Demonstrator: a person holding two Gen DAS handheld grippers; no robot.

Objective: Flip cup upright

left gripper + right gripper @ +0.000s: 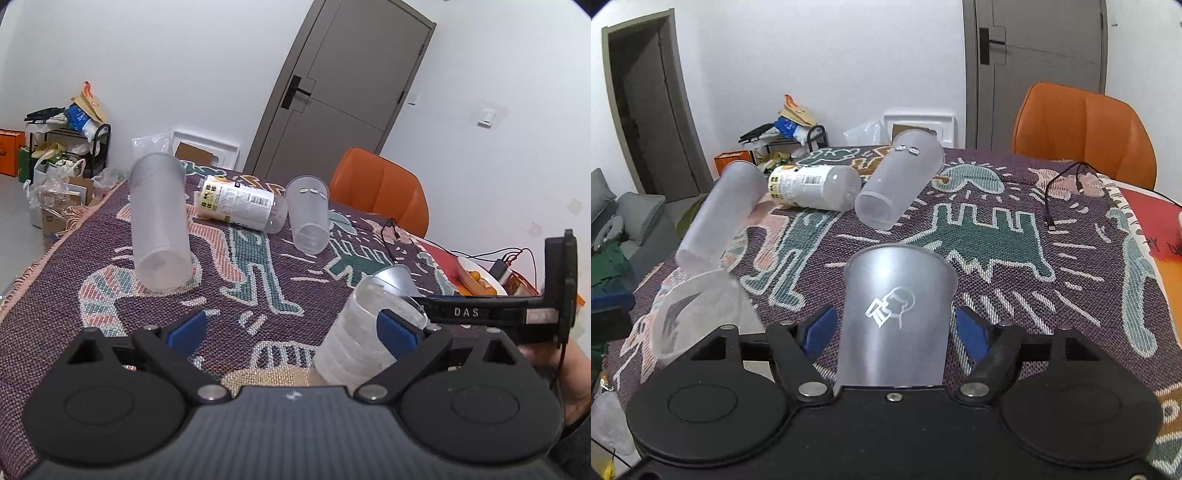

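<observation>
My right gripper (892, 328) sits spread around the grey logo cup (895, 314), pads clear of its sides, on the patterned tablecloth (997, 236). My left gripper (291, 328) gapes wide beside a ribbed clear cup (354, 339).

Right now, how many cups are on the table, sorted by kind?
Frosted cups: 3 (tall cup, stickered cup, logo cup)
Ribbed clear cup: 1
Labelled white cup: 1
Total: 5
</observation>
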